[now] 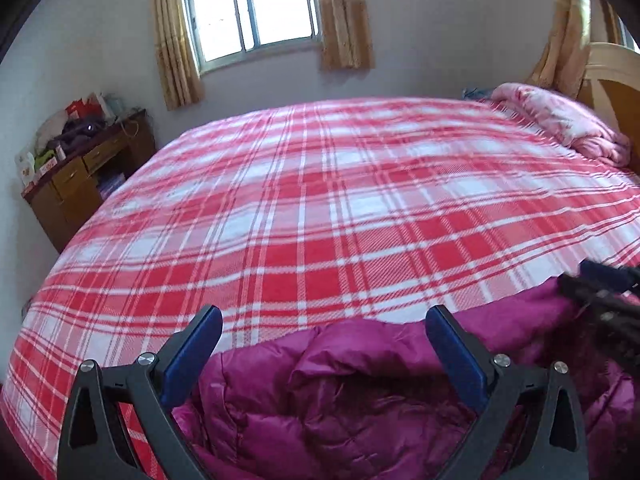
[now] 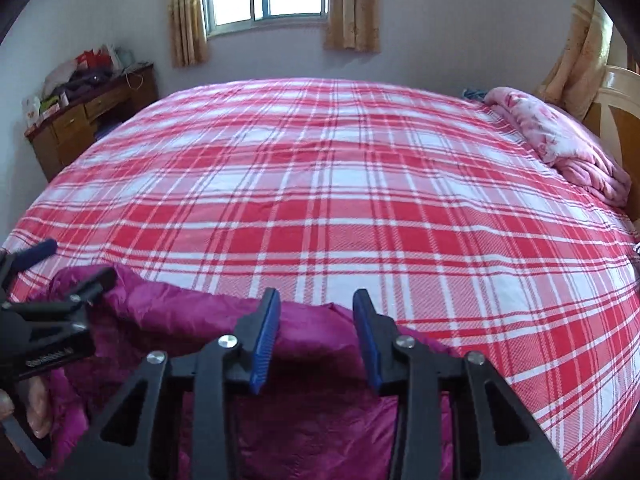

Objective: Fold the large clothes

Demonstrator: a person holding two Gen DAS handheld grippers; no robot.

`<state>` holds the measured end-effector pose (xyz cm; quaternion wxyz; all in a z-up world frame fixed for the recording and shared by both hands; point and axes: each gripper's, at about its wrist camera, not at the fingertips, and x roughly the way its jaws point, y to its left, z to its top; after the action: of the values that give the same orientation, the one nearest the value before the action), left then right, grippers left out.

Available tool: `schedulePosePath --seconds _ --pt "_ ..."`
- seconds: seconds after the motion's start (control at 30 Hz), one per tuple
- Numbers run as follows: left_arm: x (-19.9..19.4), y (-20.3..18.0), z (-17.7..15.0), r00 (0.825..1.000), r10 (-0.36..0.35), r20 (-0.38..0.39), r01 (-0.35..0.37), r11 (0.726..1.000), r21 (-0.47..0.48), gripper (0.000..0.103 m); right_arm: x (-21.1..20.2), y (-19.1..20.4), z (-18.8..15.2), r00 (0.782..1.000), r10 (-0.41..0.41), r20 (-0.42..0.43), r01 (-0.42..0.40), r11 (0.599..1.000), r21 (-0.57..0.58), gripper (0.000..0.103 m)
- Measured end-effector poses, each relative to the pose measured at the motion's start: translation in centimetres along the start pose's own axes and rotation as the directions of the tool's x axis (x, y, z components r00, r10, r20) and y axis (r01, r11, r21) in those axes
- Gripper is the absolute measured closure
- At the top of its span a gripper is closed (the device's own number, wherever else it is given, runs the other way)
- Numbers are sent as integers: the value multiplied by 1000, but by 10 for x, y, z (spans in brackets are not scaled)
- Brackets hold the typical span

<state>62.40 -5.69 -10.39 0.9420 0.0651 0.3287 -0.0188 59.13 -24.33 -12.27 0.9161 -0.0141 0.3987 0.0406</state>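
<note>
A: Now, panel one, left wrist view: where does the garment lie, taking the plaid bedspread [image 1: 320, 208] as landmark?

B: At its near edge. A magenta padded coat [image 1: 340, 400] sits bunched on the spread, just under the left gripper [image 1: 324, 336], whose blue pads stand wide apart with nothing between them but air above the fabric.

A: And panel two?

B: The right gripper [image 2: 316, 320] hovers over a raised ridge of the same coat; its jaws are partly spread and the pads do not press the cloth, so it holds nothing.

A: Step in hand?

B: Judged from the heap, an early one: both tools are free and no fold is set.

A: Next move?

B: Each gripper likely needs a fresh pinch on a hem or shoulder, then a pull out across the open spread to flatten the coat
</note>
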Motion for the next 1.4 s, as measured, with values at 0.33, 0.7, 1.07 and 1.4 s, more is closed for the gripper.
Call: schedulePosePath --seconds 0.33,0.7,1.07,1.4 --pt "55 -10 -24 961 -98 -257 85 994 -63 1 6 -18 -32 999 21 -33 -20 999 49 64" --pt "65 -21 -37 965 -43 -260 44 999 1 1 19 -10 -36 998 -7 -56 8 1000 22 64" --pt "63 -24 -38 969 -17 -246 22 1000 18 1 22 -3 -37 996 -65 -59 64 998 -21 63" --pt "63 -25 -39 971 -10 -241 15 1000 21 1 24 -3 -38 996 -60 -58 59 998 -11 63"
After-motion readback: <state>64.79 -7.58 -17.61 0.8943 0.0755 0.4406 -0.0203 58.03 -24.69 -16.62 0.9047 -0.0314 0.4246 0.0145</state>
